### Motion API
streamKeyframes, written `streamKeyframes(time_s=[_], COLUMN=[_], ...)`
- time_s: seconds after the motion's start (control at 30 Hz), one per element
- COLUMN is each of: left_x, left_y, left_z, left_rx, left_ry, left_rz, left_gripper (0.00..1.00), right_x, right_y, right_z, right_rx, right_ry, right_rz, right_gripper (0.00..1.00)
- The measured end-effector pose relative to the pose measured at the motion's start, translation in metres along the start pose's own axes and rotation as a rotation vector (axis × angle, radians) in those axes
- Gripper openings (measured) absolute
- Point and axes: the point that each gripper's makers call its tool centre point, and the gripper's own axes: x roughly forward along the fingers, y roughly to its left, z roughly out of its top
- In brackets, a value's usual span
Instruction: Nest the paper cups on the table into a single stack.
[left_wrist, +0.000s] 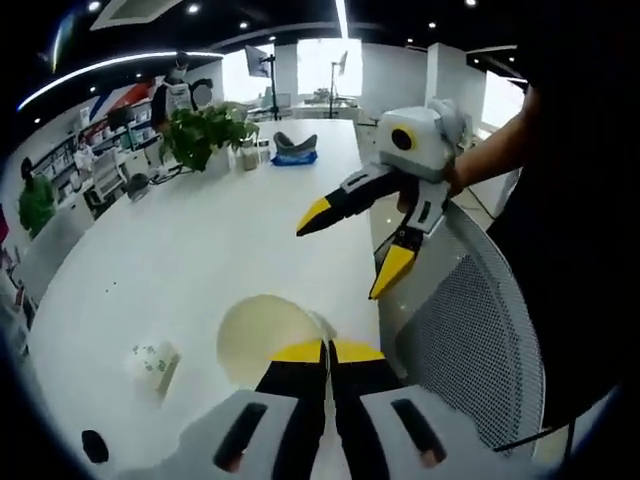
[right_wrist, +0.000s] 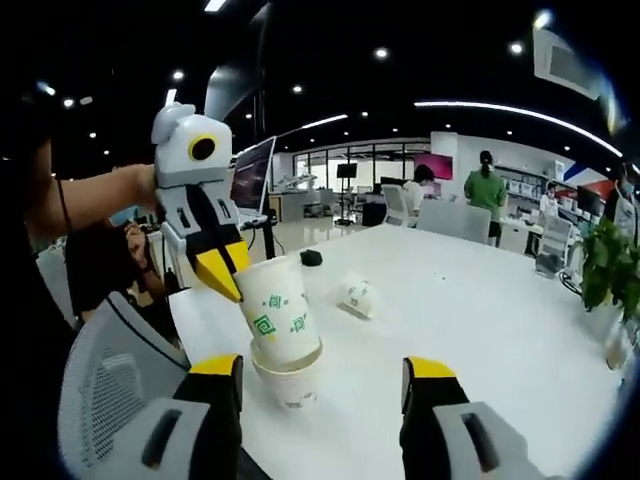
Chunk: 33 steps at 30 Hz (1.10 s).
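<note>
A patterned paper cup (right_wrist: 279, 312) is held by its rim in the closed fingers of the left gripper (right_wrist: 222, 272) and is being seated, tilted, into a lower cup (right_wrist: 290, 380) standing on the white surface (right_wrist: 480, 320). The right gripper (right_wrist: 325, 385) waits with fingers apart, around nothing. Another cup (right_wrist: 357, 295) lies on its side further off — by judgement it is to be fetched next, once the held cup is pressed home and released.

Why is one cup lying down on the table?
One paper cup lies tipped on its side on the white table, away from the others. The left tongs hold another cup tilted into the upright cup, so that pair leans crookedly.
</note>
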Motion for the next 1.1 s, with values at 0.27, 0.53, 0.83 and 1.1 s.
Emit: streamKeyframes(time_s=[0.27,0.53,0.83,1.1], left_x=[0.016,0.027,0.043,0.056], left_y=[0.003,0.006,-0.002,-0.011], left_z=[-0.015,-0.017,-0.014,-0.027], left_rx=[0.030,-0.034,-0.136,-0.186], left_ry=[0.066,0.032,-0.017,0.005], left_rz=[-0.025,-0.075,-0.135,-0.172], left_gripper=[0.00,0.00,0.02,0.04], right_x=[-0.003,-0.004,-0.004,-0.003], right_y=[0.002,0.002,0.002,0.002], right_z=[-0.005,-0.010,-0.010,-0.013], right_rx=[0.028,0.042,0.046,0.044], right_ry=[0.004,0.008,0.008,0.018], right_rz=[-0.014,-0.019,-0.024,-0.025], right_gripper=[0.64,0.63,0.63,0.62])
